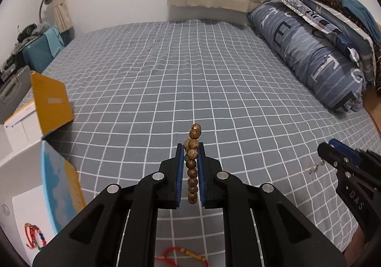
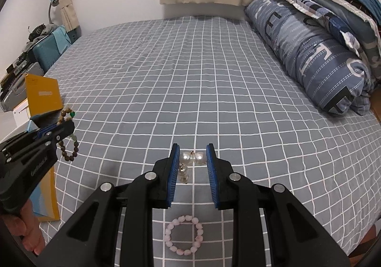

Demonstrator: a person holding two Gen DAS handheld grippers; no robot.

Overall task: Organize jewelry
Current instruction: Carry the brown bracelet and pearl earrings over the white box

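The wooden bead bracelet hangs above the bed, pinched in the left gripper, whose jaws are nearly shut on it. The pearl earrings sit between the right gripper jaws, which press on them at a small gap. The pearls are round and smooth, so they could slip out and roll on the sheet. A loose bead loop could swing and snag.

Only the right view shows the pink bracelet on the bed. Only the left view shows the red cord and the white box holding 1 colourful bracelet.
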